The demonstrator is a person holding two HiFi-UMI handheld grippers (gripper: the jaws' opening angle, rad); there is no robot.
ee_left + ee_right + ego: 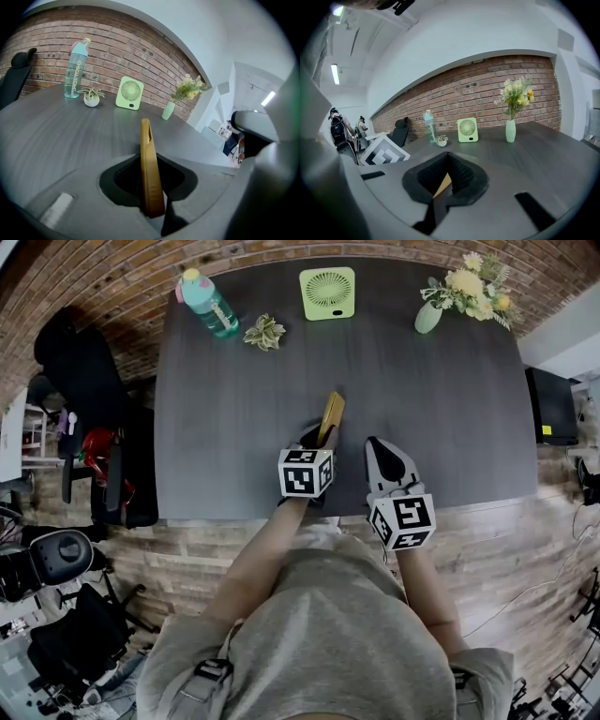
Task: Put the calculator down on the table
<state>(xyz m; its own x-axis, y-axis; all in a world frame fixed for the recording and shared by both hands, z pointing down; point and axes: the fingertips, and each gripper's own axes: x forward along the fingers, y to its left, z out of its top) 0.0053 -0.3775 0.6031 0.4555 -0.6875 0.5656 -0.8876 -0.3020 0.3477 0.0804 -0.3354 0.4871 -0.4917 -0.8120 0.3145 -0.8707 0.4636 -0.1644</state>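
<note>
A thin mustard-yellow calculator point(333, 413) stands on its edge between the jaws of my left gripper point(320, 437), which is shut on its near end. In the left gripper view the calculator point(148, 159) sticks straight forward out of the jaws over the dark grey table point(225, 427). Whether its far end touches the tabletop cannot be told. My right gripper point(379, 448) hovers just to the right of it near the table's front edge, jaws shut with nothing between them. A sliver of the calculator point(442, 184) shows past the right gripper point(449, 157).
Along the table's far edge stand a teal water bottle point(208, 304), a small potted plant point(265, 332), a green desk fan point(327, 292) and a vase of flowers point(464, 292). Black office chairs point(89, 381) crowd the floor at the left.
</note>
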